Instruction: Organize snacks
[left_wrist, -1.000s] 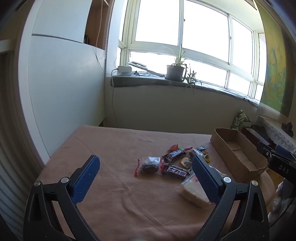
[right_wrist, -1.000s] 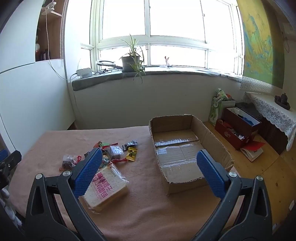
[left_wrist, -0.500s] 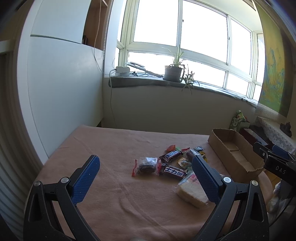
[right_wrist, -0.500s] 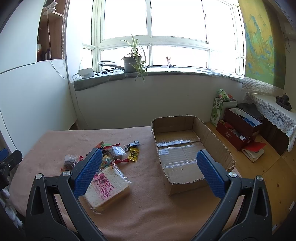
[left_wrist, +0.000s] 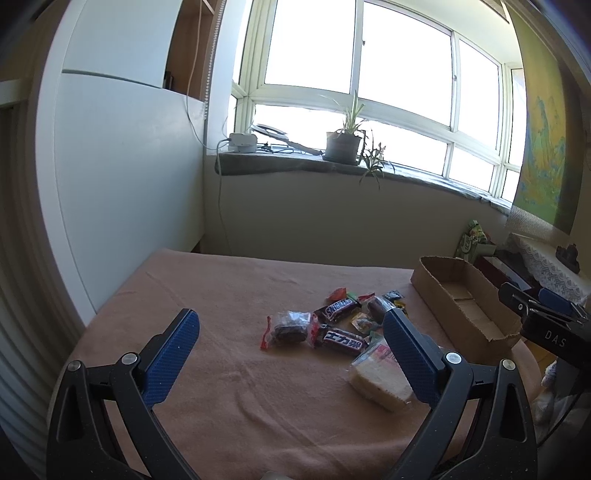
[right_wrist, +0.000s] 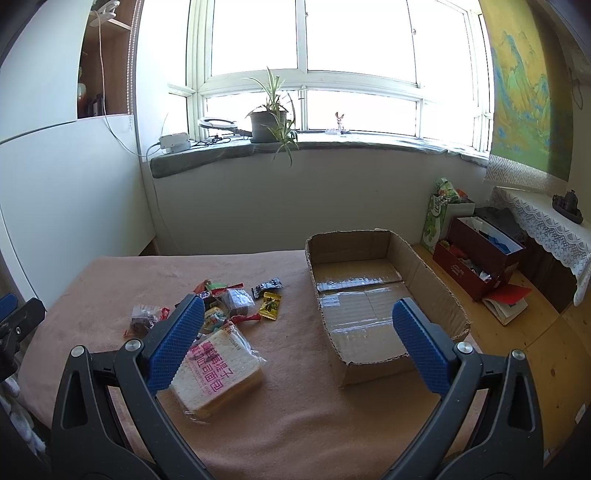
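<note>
Left gripper (left_wrist: 291, 350), seen from its own wrist camera, stands wide apart and empty above the near edge of the blanket-covered table (left_wrist: 221, 295). Against the view a second ago the snack pile (left_wrist: 332, 325) sits slightly lower and further right between the fingers, so the camera has shifted a little; nothing on the table has moved. A wrapped brownie (left_wrist: 290, 326) lies at the pile's left side, with a Snickers bar (left_wrist: 341, 306) and a second dark bar (left_wrist: 343, 339) just beside it. The bagged bread (left_wrist: 376, 376) is partly hidden behind the right finger.

Right gripper (right_wrist: 298, 343), in its own view, is likewise spread wide and carries nothing. The frame has crept slightly closer to the table over the last second. Bagged bread (right_wrist: 218, 373) lies nearest the front edge, its left part behind the left finger. The cardboard box (right_wrist: 384, 243) stands at the table's right edge and appears empty, though its near floor is partly masked.

Judgement: sorting has not begun; every snack remains outside the box, and both tools are only approaching.
</note>
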